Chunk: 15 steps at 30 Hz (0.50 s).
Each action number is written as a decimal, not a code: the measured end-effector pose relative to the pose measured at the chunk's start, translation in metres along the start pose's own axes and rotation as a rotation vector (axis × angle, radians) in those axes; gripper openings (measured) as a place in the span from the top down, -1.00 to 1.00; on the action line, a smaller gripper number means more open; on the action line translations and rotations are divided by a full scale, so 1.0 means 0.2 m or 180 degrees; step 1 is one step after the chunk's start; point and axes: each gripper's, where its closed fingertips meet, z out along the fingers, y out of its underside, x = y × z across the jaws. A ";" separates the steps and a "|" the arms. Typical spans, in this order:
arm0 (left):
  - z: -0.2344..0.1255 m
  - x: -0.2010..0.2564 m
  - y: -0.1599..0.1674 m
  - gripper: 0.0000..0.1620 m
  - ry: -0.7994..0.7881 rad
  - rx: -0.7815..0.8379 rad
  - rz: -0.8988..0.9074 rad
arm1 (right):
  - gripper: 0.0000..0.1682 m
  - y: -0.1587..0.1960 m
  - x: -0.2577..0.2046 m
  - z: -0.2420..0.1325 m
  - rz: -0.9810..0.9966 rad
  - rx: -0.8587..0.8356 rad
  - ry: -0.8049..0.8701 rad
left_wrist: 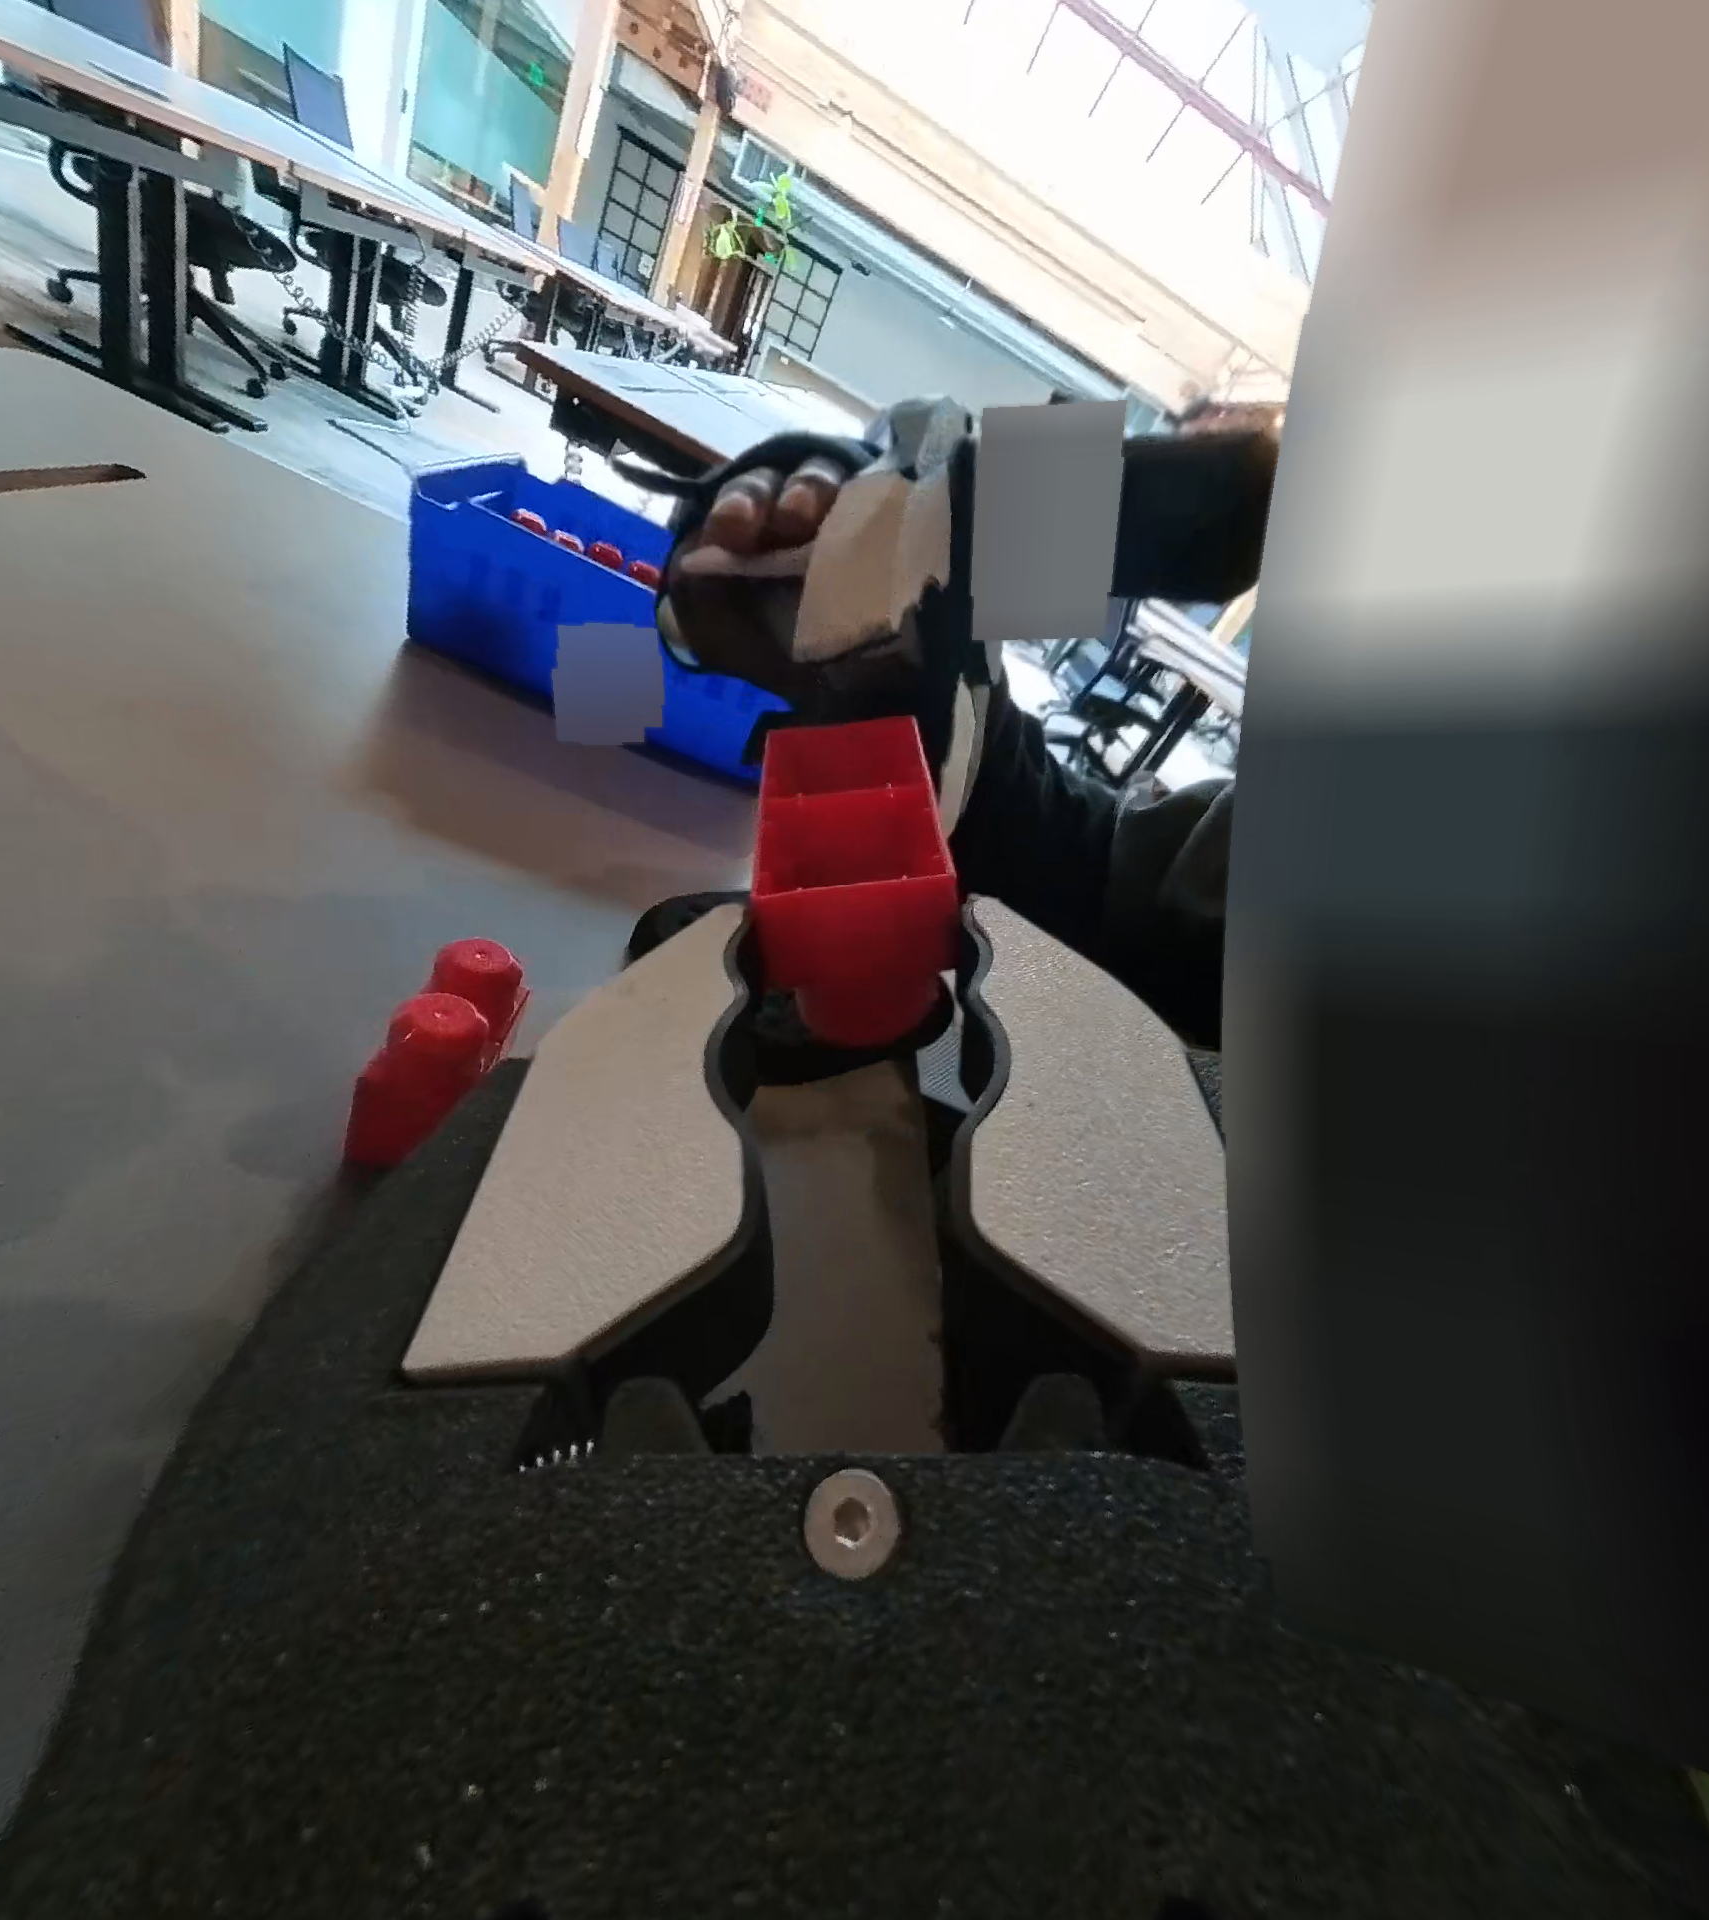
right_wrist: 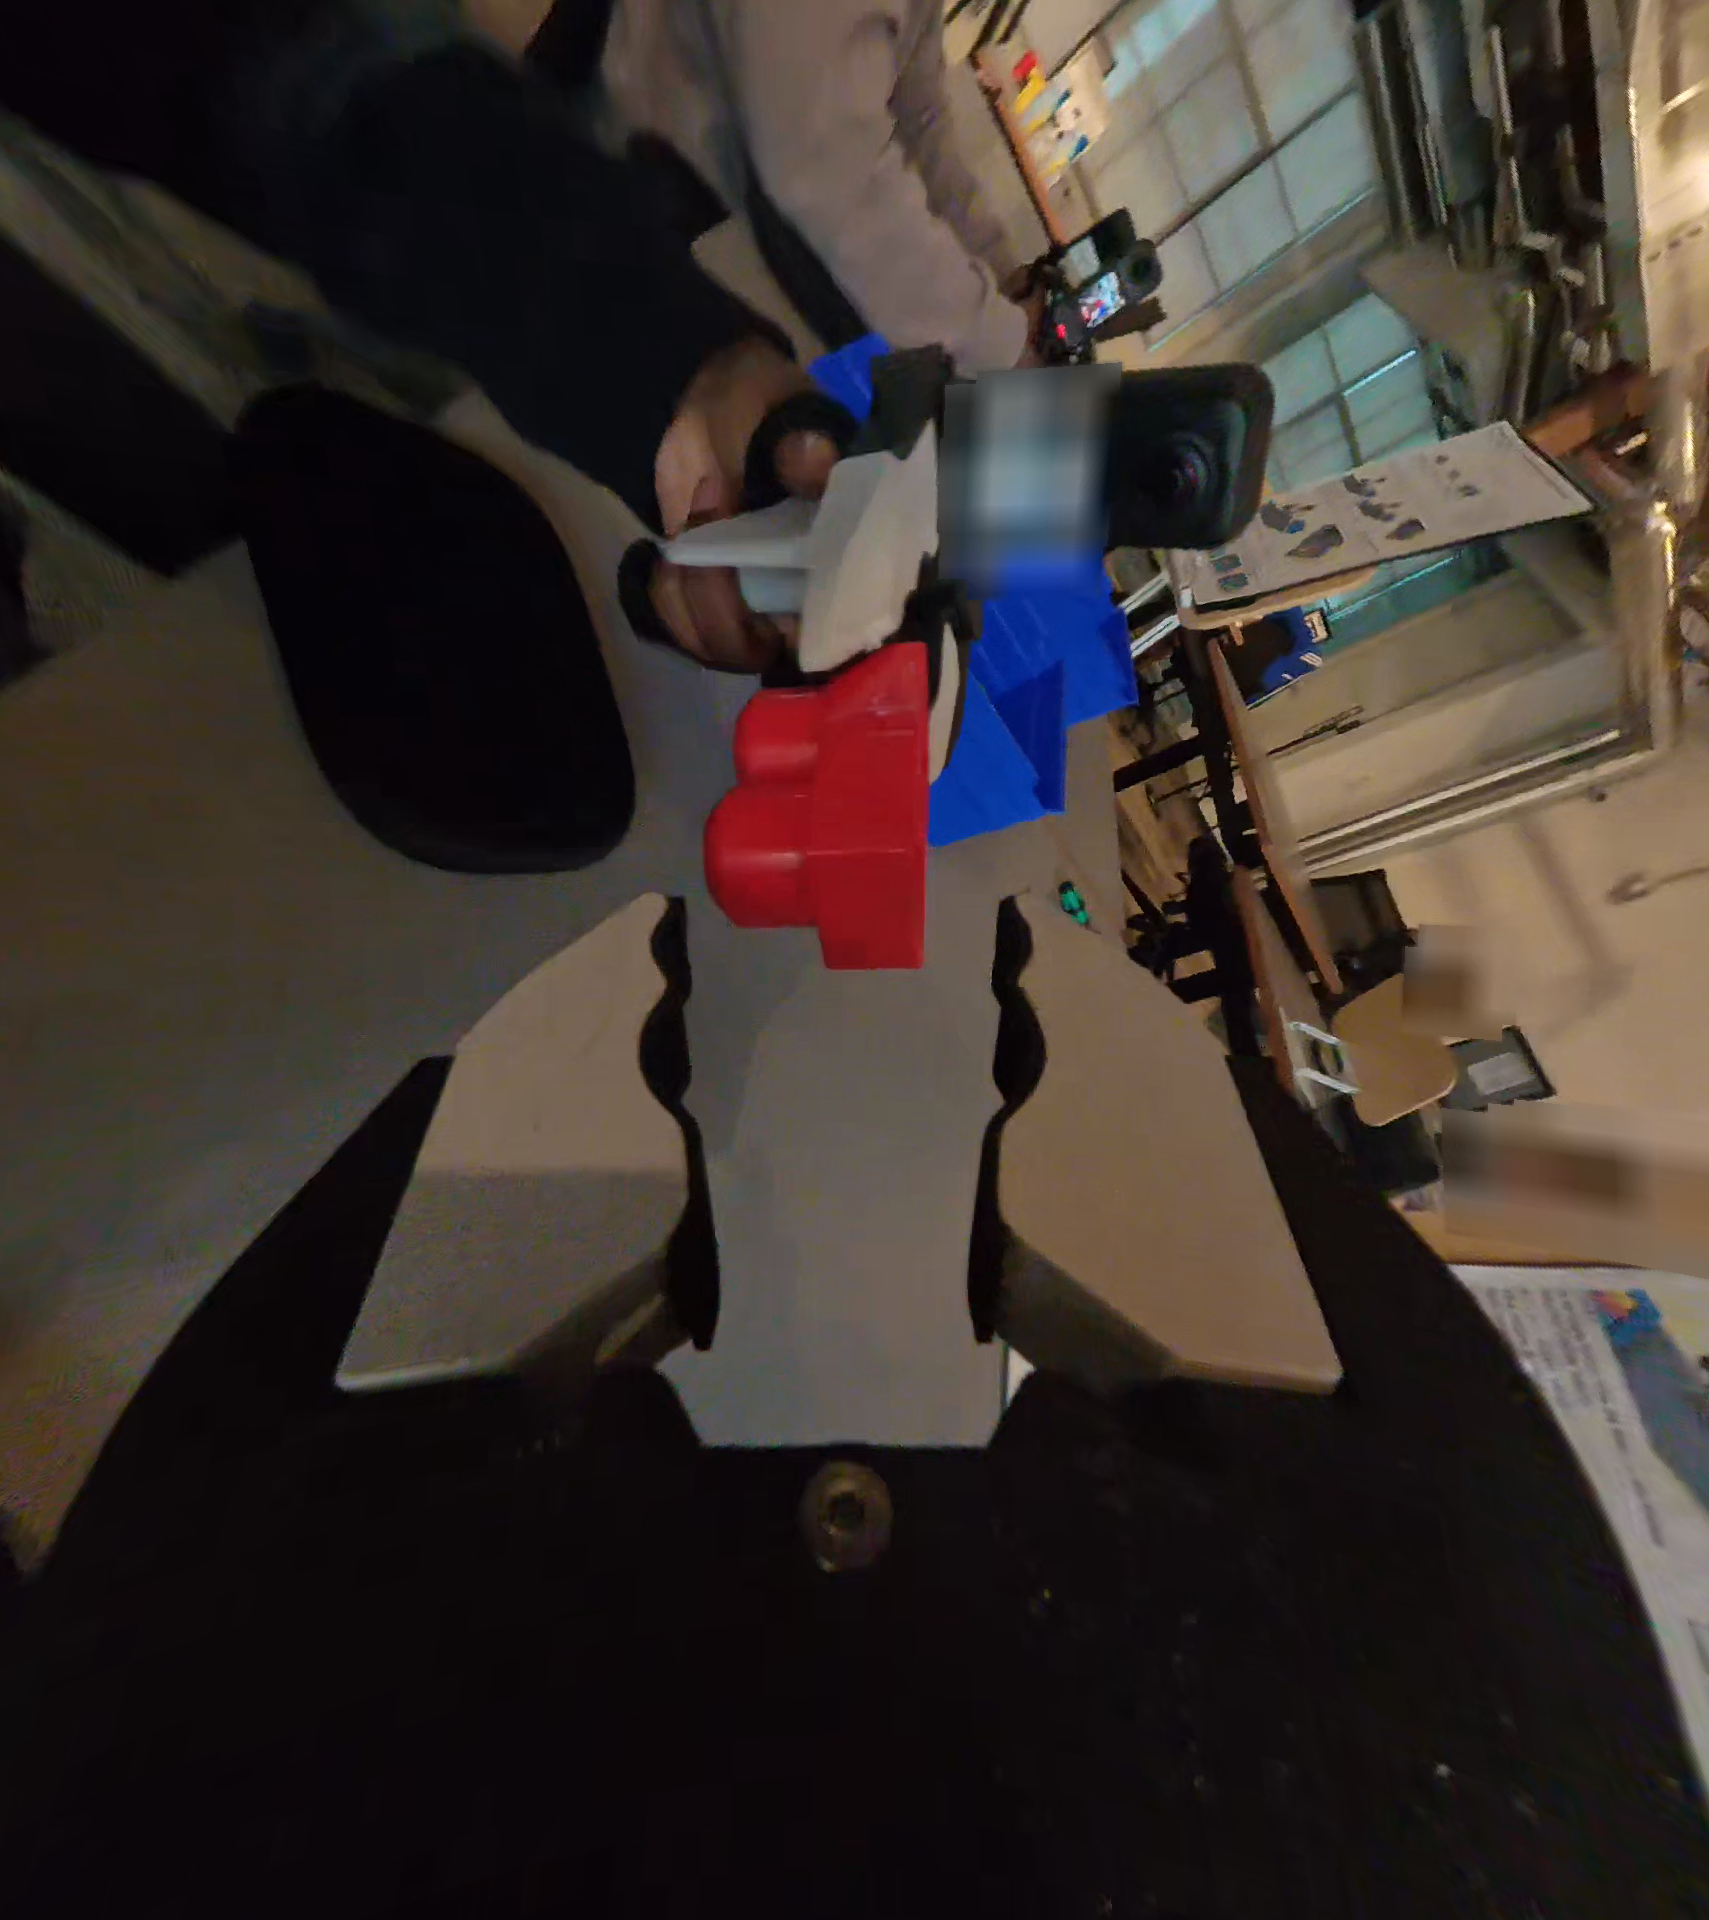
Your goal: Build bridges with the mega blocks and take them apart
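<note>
Nearest the lens in the left wrist view: left tongs (left_wrist: 855, 961), closed on a red mega block (left_wrist: 855, 883), gripped at one end, hollow underside turned up and studs pointing down, lifted clear of the desk (left_wrist: 154, 779). Beyond it, the other tool in a hand (left_wrist: 756, 540), close behind the held block. To the near left, flat on the desk, a second red block (left_wrist: 429, 1049), two studs showing, untouched and well apart from the held one. Farther back, a blue bin (left_wrist: 507, 582) with more red blocks (left_wrist: 580, 545) inside.

In the right wrist view: right tongs (right_wrist: 834, 935), spread wide and empty, lined up just short of the same held red block (right_wrist: 829, 821), not touching it.

No bridge standing anywhere in view. Judged from this: early in a build, or late in a teardown; cannot tell which. Either way, blocks all separate.
</note>
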 end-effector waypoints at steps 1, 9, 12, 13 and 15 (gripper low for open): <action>0.00 0.00 -0.01 0.56 0.0026 0.0055 -0.0036 | 0.31 -0.01 0.00 0.01 -0.0052 0.0003 -0.0022; 0.00 0.03 -0.05 0.57 0.0168 0.0180 -0.0078 | 0.38 -0.05 0.02 0.07 -0.0222 0.0048 0.0213; 0.00 0.05 -0.05 0.56 0.0174 0.0158 -0.0036 | 0.48 -0.06 0.02 0.07 -0.0220 0.0086 0.0223; 0.00 0.05 -0.05 0.56 0.0166 0.0148 0.0011 | 0.48 -0.06 0.02 0.07 -0.0195 0.0100 0.0210; 0.00 0.05 -0.05 0.53 0.0149 0.0121 0.0201 | 0.49 -0.06 0.02 0.07 -0.0052 0.0141 0.0176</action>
